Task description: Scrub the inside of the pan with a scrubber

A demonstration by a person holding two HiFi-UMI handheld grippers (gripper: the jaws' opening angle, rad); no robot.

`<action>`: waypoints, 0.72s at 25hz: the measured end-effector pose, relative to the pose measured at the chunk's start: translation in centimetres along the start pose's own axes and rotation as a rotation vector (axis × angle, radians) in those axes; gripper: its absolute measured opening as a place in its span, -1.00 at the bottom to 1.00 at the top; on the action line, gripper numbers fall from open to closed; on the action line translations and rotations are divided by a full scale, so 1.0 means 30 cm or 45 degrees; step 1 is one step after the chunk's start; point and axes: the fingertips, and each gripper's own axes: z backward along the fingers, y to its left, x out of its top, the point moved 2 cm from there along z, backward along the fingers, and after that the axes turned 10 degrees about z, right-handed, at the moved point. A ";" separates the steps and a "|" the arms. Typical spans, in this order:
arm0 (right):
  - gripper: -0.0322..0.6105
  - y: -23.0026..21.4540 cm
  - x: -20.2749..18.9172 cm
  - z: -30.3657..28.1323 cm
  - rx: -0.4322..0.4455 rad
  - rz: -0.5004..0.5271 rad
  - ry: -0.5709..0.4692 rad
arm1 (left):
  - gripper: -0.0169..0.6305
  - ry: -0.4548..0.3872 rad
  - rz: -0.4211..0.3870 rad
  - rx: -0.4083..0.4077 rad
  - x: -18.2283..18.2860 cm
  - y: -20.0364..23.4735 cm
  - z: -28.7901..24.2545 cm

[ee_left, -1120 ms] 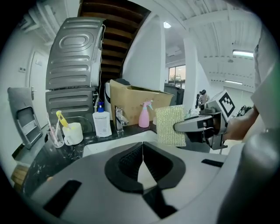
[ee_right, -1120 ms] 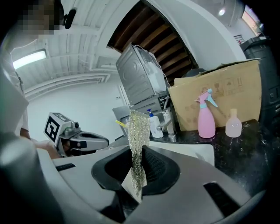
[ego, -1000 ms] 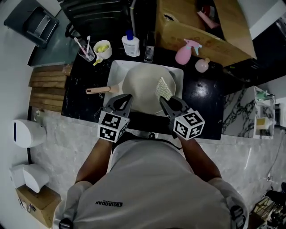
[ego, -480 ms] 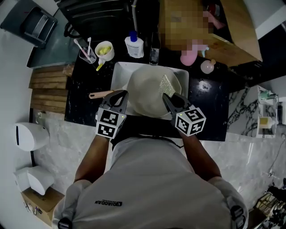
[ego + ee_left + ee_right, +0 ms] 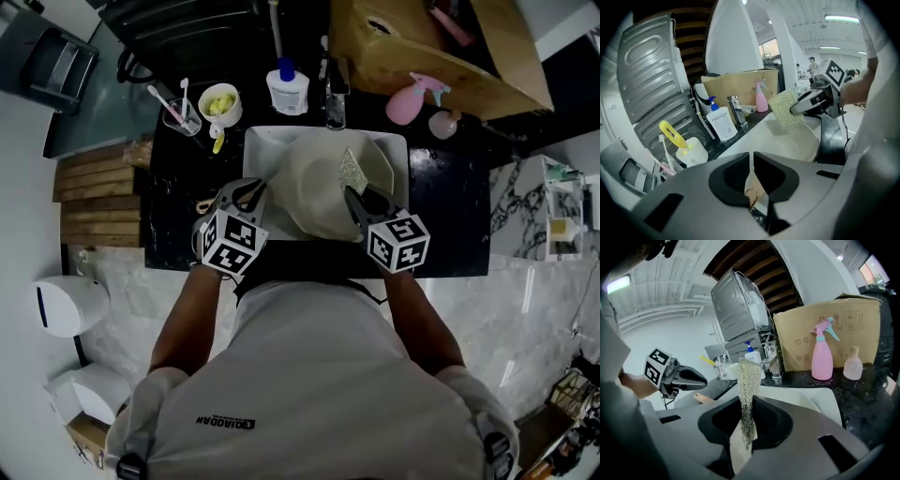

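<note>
- Head view: a cream-coloured round pan point(image 5: 314, 199) lies in the white rectangular sink point(image 5: 255, 142).
- Right gripper point(image 5: 353, 193) pinches the silvery mesh scrubber point(image 5: 352, 171) over the pan's right side.
- Left gripper point(image 5: 246, 192), jaws pressed together, hovers over the pan's pale handle point(image 5: 752, 183).

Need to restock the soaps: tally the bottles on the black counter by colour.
White plastic pump bottle, blue cap: 1
Pink plastic bottles, a trigger sprayer and a small round one: 2
Total: 3
</note>
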 end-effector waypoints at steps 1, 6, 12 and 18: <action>-0.66 0.007 -0.011 -0.016 -0.005 0.003 0.014 | -0.89 0.021 -0.031 -0.020 -0.018 0.007 -0.009; -0.66 0.018 -0.056 -0.075 -0.047 0.012 0.064 | -0.64 0.144 -0.134 -0.101 -0.113 0.038 -0.054; -0.66 -0.034 -0.091 -0.140 -0.103 0.019 0.131 | -0.45 0.306 -0.261 -0.244 -0.208 0.011 -0.107; -0.66 -0.128 -0.122 -0.212 -0.157 0.077 0.226 | -0.43 0.425 -0.312 -0.329 -0.278 -0.011 -0.161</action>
